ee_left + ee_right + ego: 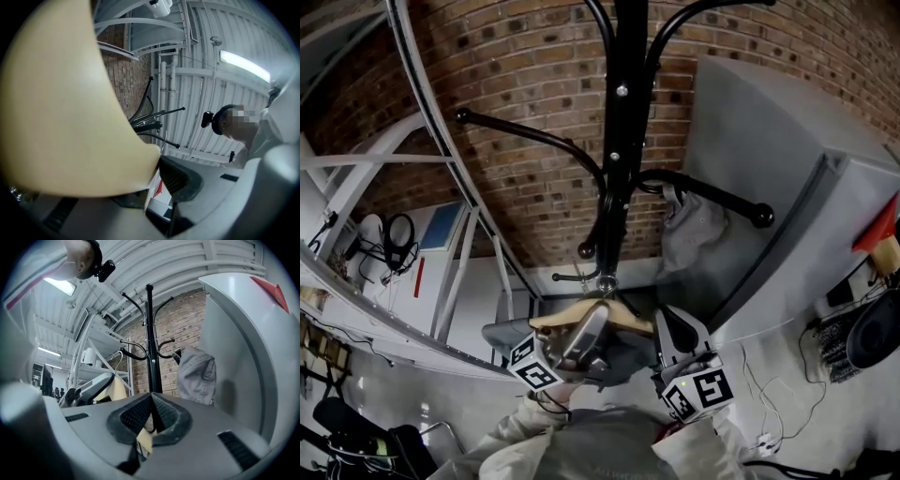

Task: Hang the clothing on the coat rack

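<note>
A black coat rack point(619, 141) stands against the brick wall, and a grey garment point(694, 234) hangs from its right hook. Below it I hold a pale wooden hanger point(623, 319) carrying dark grey clothing point(609, 361). My left gripper point(586, 333) is shut on the hanger's left side, and the wood point(61, 108) fills most of the left gripper view. My right gripper point(670, 328) is shut on the right end, where a sliver of wood point(144, 442) shows between its pads. The hanger's wire hook point(581, 277) sits near the pole, below the rack's arms. The rack point(151, 343) rises ahead in the right gripper view.
A white metal shelving frame point(441, 187) runs along the left, with headphones point(398, 239) hanging beyond it. A large grey slanted panel point(769, 187) stands close on the right of the rack. Cables point(769, 394) lie on the floor at the lower right.
</note>
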